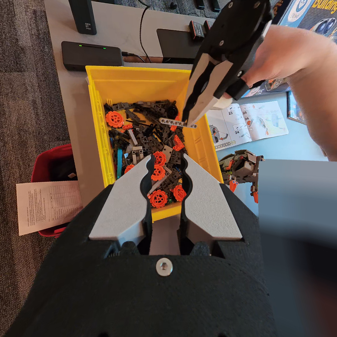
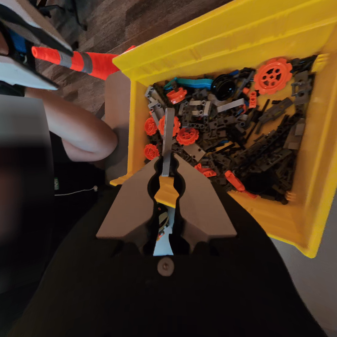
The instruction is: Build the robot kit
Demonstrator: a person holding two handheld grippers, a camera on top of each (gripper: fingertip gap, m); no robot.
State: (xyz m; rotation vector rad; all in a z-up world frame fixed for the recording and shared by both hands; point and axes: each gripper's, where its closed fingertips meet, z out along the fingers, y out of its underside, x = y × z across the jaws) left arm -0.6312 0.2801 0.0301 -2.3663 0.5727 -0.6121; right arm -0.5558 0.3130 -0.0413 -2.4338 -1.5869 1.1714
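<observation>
The right gripper [image 1: 187,122] clenched a light grey perforated building beam [image 1: 176,123] at its fingertips, holding it in the air above the right-hand wall of a yellow plastic bin [image 1: 138,85]. In the right wrist view the same beam [image 2: 168,140] stood pinched between the closed jaws of that gripper [image 2: 166,160], jutting forward over the bin [image 2: 209,47].

The left gripper [image 1: 166,160] hung released, its jaws spread and holding nothing, above the bin's near end. Below it lay a heap of dark grey and black construction-toy parts [image 1: 145,135] mixed with orange gear wheels [image 1: 114,119], one teal strip [image 1: 119,162] lying along the bin's left wall.

The bin sat near the table's left edge. Beyond its far wall rested a black box with green lights [image 1: 91,54]. To its right, on the table, lay an open instruction booklet [image 1: 246,124] and, nearer, a partly built grey and orange model [image 1: 240,167]. A person's hand [image 1: 284,60] gripped the right tool. Off the table's left edge stood a red container [image 1: 52,164] with a printed sheet [image 1: 47,206] lying across it.
</observation>
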